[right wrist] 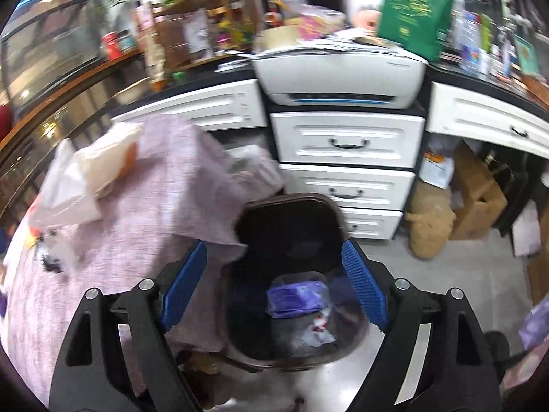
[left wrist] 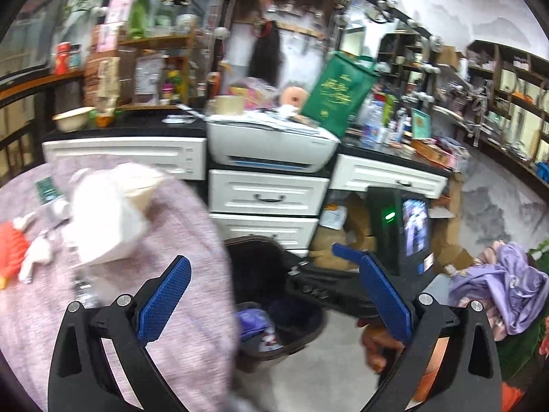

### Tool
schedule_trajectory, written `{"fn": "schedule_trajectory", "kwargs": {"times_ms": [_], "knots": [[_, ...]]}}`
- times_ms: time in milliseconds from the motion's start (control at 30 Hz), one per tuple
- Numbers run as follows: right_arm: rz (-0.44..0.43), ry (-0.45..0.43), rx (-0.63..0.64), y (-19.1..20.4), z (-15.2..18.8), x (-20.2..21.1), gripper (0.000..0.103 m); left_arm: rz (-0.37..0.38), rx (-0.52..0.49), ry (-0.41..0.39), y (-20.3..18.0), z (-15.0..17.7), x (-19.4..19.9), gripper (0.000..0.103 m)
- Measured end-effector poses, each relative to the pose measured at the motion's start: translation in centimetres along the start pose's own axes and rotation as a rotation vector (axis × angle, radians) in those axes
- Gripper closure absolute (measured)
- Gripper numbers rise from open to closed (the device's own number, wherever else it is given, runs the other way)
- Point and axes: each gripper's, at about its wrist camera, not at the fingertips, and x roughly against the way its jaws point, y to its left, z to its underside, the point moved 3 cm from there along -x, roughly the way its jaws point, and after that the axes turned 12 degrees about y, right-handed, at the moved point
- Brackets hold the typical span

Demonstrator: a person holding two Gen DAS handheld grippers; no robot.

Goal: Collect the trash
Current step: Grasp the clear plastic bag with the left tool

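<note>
The left tool [left wrist: 274,295] has its blue-padded jaws spread wide with nothing between them. The right tool [right wrist: 274,285] is open as well and holds nothing; in the left wrist view its black body and one blue pad show beyond the left tool's right finger.

Below the right tool stands a dark, rounded plastic trash bin [right wrist: 291,206] on the pale floor [right wrist: 446,267], just beside the near corner of a desk covered with a mauve woven cloth [right wrist: 137,233]. Inside the bin lie a crumpled purple wrapper [right wrist: 295,295] and a clear plastic piece with red-and-white print [right wrist: 319,329].

On the desk, toward its far edge, lies a blurred white paper bag [left wrist: 106,219]; a red and white item [left wrist: 20,250] lies near the desk's left edge.

Behind the bin is a white chest of drawers [right wrist: 346,140] carrying a white printer [right wrist: 339,79], with a green printed bag [right wrist: 415,7] standing behind the printer.
</note>
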Motion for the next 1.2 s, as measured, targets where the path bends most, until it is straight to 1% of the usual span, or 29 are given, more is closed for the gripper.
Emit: {"fn": "schedule_trajectory", "kwargs": {"times_ms": [133,267,367,467,600,667,733,800,900,933,967,1000,1033,1067,1100,1167,1200], "knots": [[-0.049,-0.004,0.036,2.9,-0.5,0.2,0.022,-0.090,0.071,0.005,4.0,1.4,1.5,0.006],[-0.083,-0.003,0.099,6.1,-0.7,0.6,0.022,-0.137,0.142,0.019,7.4,2.9,2.6,0.006],[-0.097,-0.008,0.141,8.2,-0.7,1.0,0.021,-0.194,0.158,0.047,9.6,3.8,2.9,0.006],[-0.117,-0.012,0.166,9.5,-1.0,1.2,0.020,-0.241,0.185,0.060,11.9,4.4,3.0,0.006],[-0.139,-0.017,0.191,11.1,-1.5,1.5,0.020,-0.219,0.202,0.100,13.6,4.5,2.2,0.006],[-0.144,-0.028,0.199,11.5,-1.7,1.8,0.020,-0.203,0.193,0.111,13.8,4.1,1.4,0.006],[-0.146,-0.039,0.203,11.7,-1.9,2.0,0.020,-0.207,0.180,0.135,14.0,3.9,0.3,0.006],[-0.149,-0.044,0.201,11.6,-2.0,2.3,0.020,-0.194,0.174,0.151,14.0,3.8,-0.7,0.008],[-0.150,-0.043,0.195,11.2,-2.0,2.3,0.019,-0.174,0.193,0.193,14.5,3.3,-2.2,0.012],[-0.151,-0.040,0.190,11.0,-1.9,2.3,0.019,-0.179,0.194,0.196,14.6,3.1,-2.6,0.016],[-0.154,-0.035,0.181,10.8,-1.9,2.2,0.019,-0.191,0.198,0.199,14.8,3.2,-2.7,0.021],[-0.156,-0.031,0.177,10.7,-2.0,2.1,0.019,-0.200,0.204,0.203,15.1,3.2,-2.9,0.024],[-0.158,-0.028,0.172,10.7,-2.0,2.0,0.019,-0.194,0.218,0.211,15.4,3.2,-3.1,0.032],[-0.158,-0.025,0.170,10.5,-2.0,2.0,0.019,-0.171,0.238,0.219,15.8,3.3,-3.2,0.039],[-0.156,-0.024,0.171,10.5,-1.9,1.9,0.019,-0.139,0.260,0.222,16.1,3.4,-3.2,0.043],[-0.149,-0.021,0.174,10.6,-1.8,1.7,0.019,-0.109,0.293,0.221,16.4,3.7,-3.0,0.055],[-0.151,-0.016,0.175,10.6,-1.8,1.6,0.019,-0.111,0.298,0.217,16.3,3.8,-2.9,0.057]]}}
